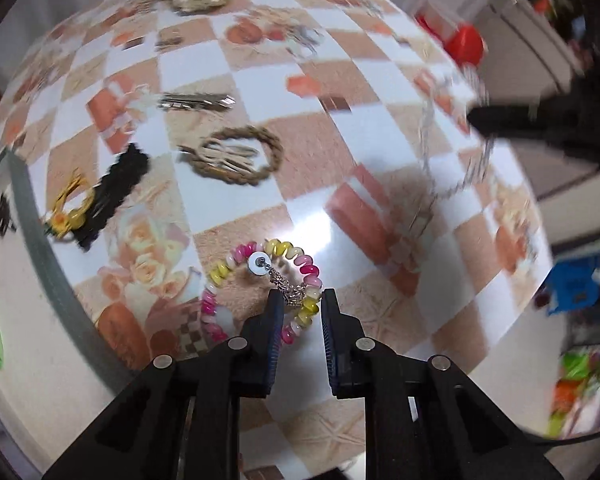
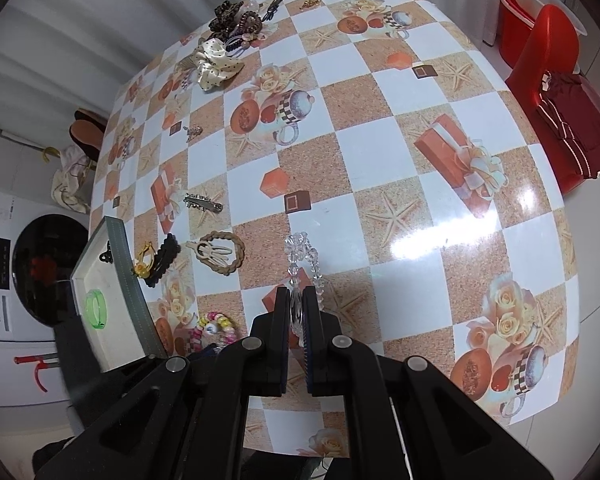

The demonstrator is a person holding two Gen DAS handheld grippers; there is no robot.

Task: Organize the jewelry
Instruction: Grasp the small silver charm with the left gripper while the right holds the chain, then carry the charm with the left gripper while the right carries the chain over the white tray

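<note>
Left gripper (image 1: 299, 300) jaws narrowed around beaded bracelet (image 1: 260, 288), contact unclear; right gripper (image 2: 296, 300) clamped on crystal bracelet (image 2: 302, 268). Thin bite, beads may slip.

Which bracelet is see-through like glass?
The clear bead bracelet pinched in the right gripper. The other bracelet, at the left gripper, has pink, yellow and white beads.

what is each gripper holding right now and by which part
The right gripper pinches the clear bead bracelet by its near end. The left gripper straddles the pink-and-yellow bracelet's chain; a firm grip cannot be told.
</note>
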